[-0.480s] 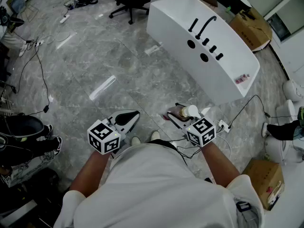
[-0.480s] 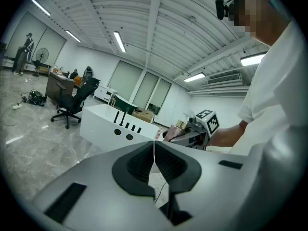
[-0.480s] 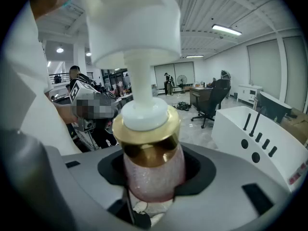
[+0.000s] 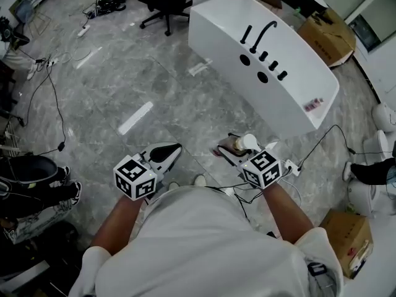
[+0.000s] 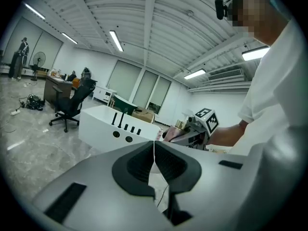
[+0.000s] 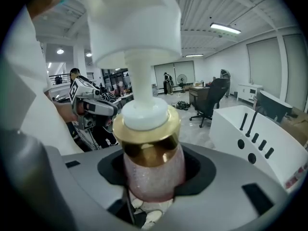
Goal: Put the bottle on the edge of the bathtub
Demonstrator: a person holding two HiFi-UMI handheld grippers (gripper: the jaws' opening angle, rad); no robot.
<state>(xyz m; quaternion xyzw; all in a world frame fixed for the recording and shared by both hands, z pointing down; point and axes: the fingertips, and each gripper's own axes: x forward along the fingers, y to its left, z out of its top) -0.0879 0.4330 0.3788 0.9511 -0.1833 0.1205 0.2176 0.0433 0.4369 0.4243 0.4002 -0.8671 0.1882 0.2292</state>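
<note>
Close in front of the person's body, both forearms are bent and held at about the same height, with each marker cube facing up. The left gripper [image 4: 162,154] points forward over the floor with its jaws pressed together and nothing between them. The right gripper [image 4: 232,148] is beside it, angled up and to the left, and its jaws are clamped on the bottle [image 6: 154,162]. They hold the pink, glittery body just below the gold collar [image 6: 147,134]. The bottle is therefore carried in the air, well apart from any surface, and its white pump head [image 6: 130,23] sticks out beyond the jaws. The bottle looks small and fairly light. Its body seems stiff enough to take a firm squeeze, and the rough glitter should help the pads grip it. The pump neck is thin and probably springy, so the body is the better place to hold it, as is done here. With the tall pump, the bottle may be top-heavy and tip easily once set down. Farther off across the grey floor [image 4: 124,79] is the white bathtub [image 4: 291,98], with a black tap [image 4: 263,36] on its wide rim. The bottle has not reached it yet.
</note>
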